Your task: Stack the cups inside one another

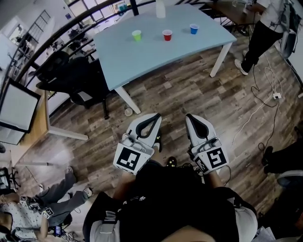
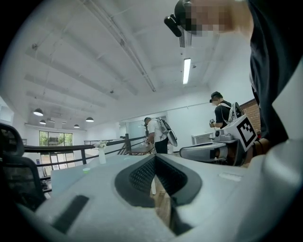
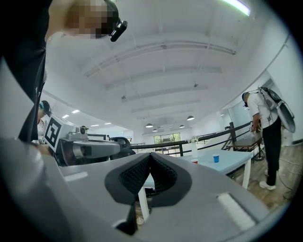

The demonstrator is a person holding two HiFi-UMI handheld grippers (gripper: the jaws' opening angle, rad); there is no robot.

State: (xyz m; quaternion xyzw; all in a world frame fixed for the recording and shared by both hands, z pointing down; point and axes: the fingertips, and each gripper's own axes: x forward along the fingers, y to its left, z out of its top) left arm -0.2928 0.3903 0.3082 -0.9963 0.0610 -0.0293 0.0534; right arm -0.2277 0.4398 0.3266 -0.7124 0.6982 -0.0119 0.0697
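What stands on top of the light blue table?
On the table three cups stand in a row, apart: a green cup, a red cup, a blue cup. A white vase stands behind them. Their insides are too small to tell.

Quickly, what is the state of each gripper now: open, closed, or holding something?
Left gripper: closed, holding nothing.
Right gripper: closed, holding nothing.

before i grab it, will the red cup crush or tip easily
The red cup looks like a small disposable cup, so it is probably light and easy to crush. It stands upright on the smooth table, so a nudge may slide or tip it.
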